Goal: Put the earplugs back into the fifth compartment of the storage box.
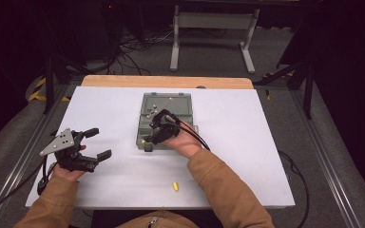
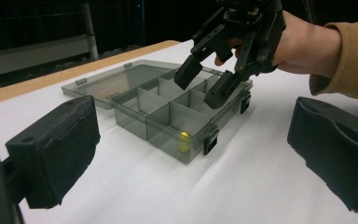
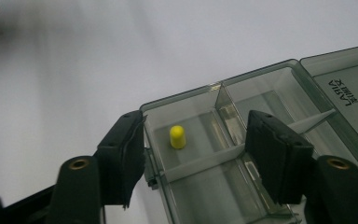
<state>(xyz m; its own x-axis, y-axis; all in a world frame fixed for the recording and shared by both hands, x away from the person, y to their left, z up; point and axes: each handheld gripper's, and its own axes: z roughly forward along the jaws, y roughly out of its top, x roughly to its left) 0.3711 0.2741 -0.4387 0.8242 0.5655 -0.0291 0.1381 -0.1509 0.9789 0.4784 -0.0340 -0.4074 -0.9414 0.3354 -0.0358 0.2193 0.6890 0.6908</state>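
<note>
Item: compartment box (image 1: 166,121), translucent grey plastic, set near the middle of the white table (image 1: 247,156) with its hinged lid laid open flat on the far side. The interior is divided into small cells by thin partitions.

Item: yellow capsule-shaped piece (image 3: 177,136), seen lying loose in a corner cell at the near end of the box, apart from both pads. It is judged to have been dropped there for sorting.

Item: second yellow piece (image 1: 175,186), lying on the table near the front edge, well apart from the box; judged the next one to be collected.

Item: right gripper (image 2: 205,86), held above the near end of the box and pointed down into it. Its jaws are parted with nothing between them, one jaw outside the box wall and one over a partition, a stance suited to a release over the corner cell.

Item: left gripper (image 1: 97,143), rested on the table at the left, well apart from the box, jaws spread wide and empty; it is judged to be kept idle.
</note>
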